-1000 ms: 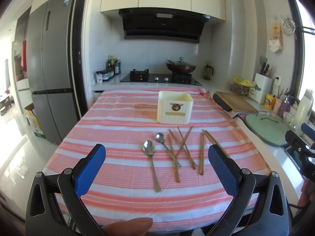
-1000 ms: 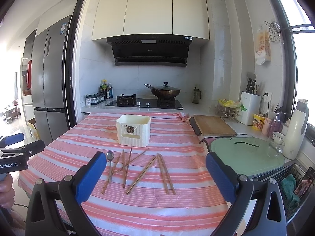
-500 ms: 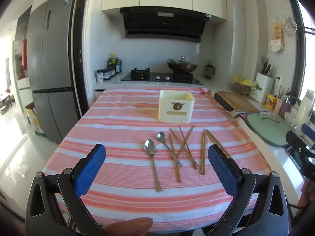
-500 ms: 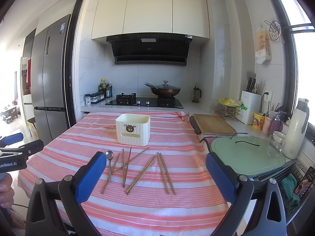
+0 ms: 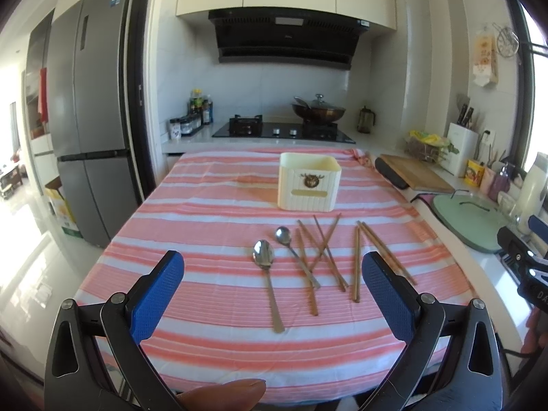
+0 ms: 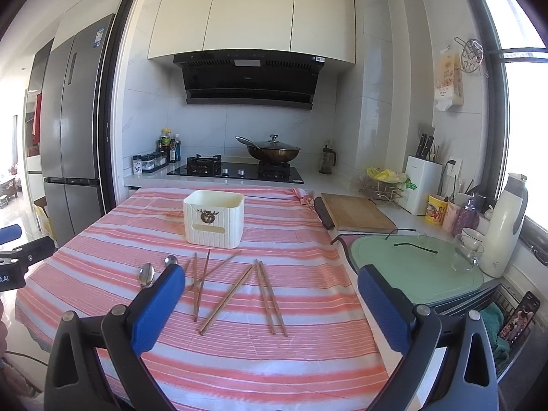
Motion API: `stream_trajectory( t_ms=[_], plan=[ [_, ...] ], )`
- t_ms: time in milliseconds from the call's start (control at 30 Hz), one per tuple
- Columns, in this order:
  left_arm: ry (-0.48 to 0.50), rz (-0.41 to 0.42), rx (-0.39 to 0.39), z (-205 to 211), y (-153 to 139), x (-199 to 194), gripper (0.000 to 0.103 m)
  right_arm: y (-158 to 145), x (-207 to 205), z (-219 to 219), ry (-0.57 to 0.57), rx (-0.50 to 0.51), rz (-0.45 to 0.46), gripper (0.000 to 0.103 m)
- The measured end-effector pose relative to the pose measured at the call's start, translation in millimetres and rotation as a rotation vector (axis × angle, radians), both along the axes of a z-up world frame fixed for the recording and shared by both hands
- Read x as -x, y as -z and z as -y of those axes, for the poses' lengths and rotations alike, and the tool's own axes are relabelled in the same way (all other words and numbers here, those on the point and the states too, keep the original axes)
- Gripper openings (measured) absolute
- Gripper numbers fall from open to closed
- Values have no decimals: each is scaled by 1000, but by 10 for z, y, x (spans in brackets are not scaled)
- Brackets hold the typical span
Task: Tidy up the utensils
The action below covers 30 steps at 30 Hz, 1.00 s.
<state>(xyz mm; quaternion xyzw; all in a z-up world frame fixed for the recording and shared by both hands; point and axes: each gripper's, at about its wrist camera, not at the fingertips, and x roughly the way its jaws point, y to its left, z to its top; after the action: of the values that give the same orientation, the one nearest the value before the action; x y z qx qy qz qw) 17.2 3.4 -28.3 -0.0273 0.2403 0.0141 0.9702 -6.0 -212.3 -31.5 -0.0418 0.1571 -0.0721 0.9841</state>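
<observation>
Two metal spoons (image 5: 269,281) and several wooden chopsticks (image 5: 325,257) lie scattered on the pink striped tablecloth (image 5: 212,226). A cream utensil holder (image 5: 309,181) stands upright behind them. My left gripper (image 5: 273,294) is open and empty, held above the table's near edge in front of the spoons. My right gripper (image 6: 270,303) is open and empty, held over the chopsticks (image 6: 267,294) on the right side. The holder (image 6: 214,221) and a spoon (image 6: 146,274) show in the right wrist view too.
A wooden cutting board (image 6: 356,212) and a green board (image 6: 411,263) lie on the counter to the right, with a cup, thermos (image 6: 503,226) and knife block (image 6: 419,185). A stove with a wok (image 5: 316,113) is behind the table. A fridge (image 5: 89,102) stands at left.
Both grippers have drifted slightly; the view shifts a little toward the table. Nothing on the table has moved.
</observation>
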Motion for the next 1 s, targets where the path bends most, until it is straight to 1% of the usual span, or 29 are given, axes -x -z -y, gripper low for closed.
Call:
stream_trajectory(
  t_ms=[100,1000],
  plan=[
    [-1,-1,-1,4,0,-3,103,16,-35,33,7,-13,-17,103],
    [-8,-47,-7,32,4,-90,103,102,-116,67,26,-23,-51,103]
  ],
)
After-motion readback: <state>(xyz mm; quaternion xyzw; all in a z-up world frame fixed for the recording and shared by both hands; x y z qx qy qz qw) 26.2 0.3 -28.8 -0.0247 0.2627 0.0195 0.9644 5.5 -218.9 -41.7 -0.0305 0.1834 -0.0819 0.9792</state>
